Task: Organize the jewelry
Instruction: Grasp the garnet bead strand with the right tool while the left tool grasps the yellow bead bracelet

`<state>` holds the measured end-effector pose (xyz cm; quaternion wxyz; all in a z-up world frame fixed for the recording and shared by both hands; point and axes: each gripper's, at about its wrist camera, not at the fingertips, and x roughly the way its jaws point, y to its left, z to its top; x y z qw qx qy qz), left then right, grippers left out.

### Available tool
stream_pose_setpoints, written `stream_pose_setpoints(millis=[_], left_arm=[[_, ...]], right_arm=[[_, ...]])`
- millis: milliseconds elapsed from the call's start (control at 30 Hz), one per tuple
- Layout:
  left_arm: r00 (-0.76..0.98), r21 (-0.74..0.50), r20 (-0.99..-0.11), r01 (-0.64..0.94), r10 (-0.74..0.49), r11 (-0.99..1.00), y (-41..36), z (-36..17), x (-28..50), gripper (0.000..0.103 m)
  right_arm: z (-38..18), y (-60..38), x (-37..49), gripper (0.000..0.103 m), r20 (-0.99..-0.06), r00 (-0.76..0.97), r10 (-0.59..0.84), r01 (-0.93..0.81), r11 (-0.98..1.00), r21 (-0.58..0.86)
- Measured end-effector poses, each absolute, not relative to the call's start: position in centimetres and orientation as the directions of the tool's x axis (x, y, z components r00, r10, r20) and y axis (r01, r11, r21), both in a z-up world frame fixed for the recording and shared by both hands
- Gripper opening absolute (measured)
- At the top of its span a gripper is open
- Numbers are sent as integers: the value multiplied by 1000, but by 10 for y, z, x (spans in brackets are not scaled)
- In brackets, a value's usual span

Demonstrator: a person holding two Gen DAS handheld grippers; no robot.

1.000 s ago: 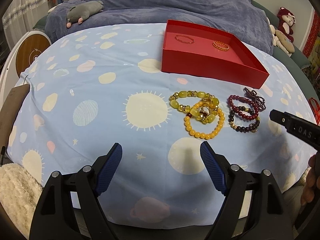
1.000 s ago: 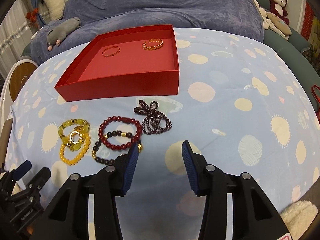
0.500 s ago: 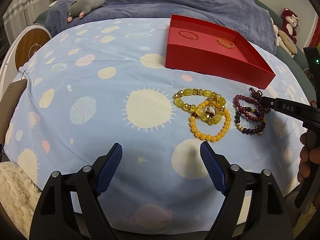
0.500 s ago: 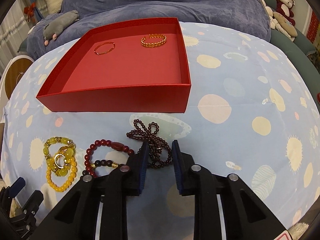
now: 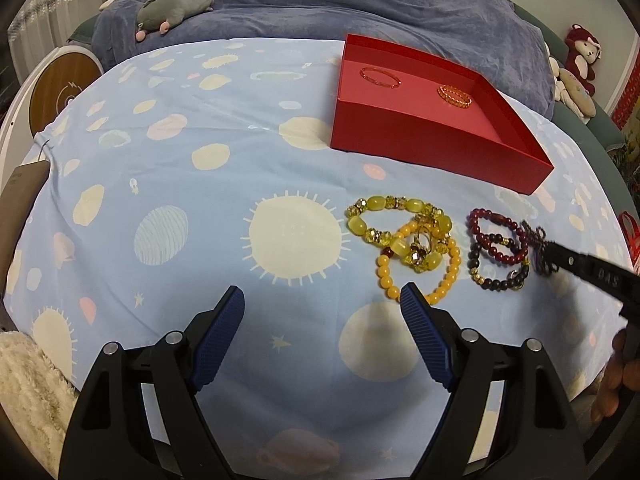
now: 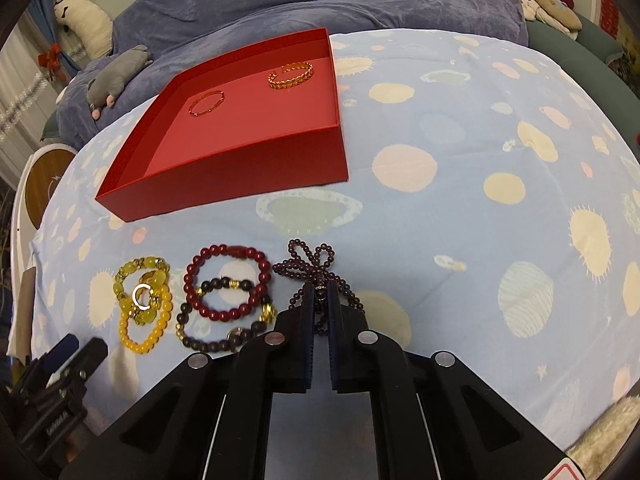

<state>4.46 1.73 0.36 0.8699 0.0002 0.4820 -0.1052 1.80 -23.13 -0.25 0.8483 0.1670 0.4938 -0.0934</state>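
Observation:
A dark purple bead string (image 6: 309, 265) lies looped on the blue sheet, and my right gripper (image 6: 319, 289) is shut on its middle. The same string (image 5: 536, 246) shows in the left wrist view at the tip of that gripper. Left of it lie a dark red bracelet (image 6: 225, 280) over a darker beaded one (image 6: 208, 332), then yellow bracelets (image 6: 144, 304). The red box (image 6: 240, 168) behind them holds a thin red bangle (image 6: 207, 103) and a gold bracelet (image 6: 291, 75). My left gripper (image 5: 322, 306) hangs open over bare sheet, left of the yellow bracelets (image 5: 412, 248).
A blue-grey blanket (image 5: 360, 4) is heaped behind the box, with a grey plush toy (image 5: 172, 10) on it. More plush toys (image 5: 576, 68) sit at the far right. A fluffy white rug (image 5: 28, 380) lies at the near left. A round wooden disc (image 5: 60, 92) stands at the left.
My right gripper moved forward and down onto the purple bead string and its jaws went from wide open to shut on it. The left gripper stayed open and nearly still.

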Motion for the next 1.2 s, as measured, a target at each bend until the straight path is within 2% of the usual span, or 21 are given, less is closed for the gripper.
stream_pose_setpoints(millis=[233,467,633,733,967,1200], left_arm=[[539,-78,-825,193,-172,978,4,5,72,74],[515,-78,-838,215,-181,973,-8,-6,96,59],[520,-45,-837,241,-168,969,-18,-11,97,53],[526,-27,-835,250,-159,968,-21,-11,96,44],[511,-38,-837,305,-197,952,-29,-10,90,11],[494,-81,-836,320,-239,944,-27,-3,76,9]], right_arm=[[-3,-222,-6,6,-874,486,26,302,933,196],[-6,-216,-6,6,-877,479,32,293,936,194],[-8,-216,-5,6,-878,477,37,291,936,197],[-8,-216,-5,6,-877,479,38,292,935,200],[-7,-216,-7,6,-876,480,41,297,932,207],[1,-213,-17,6,-867,495,51,290,931,221]])
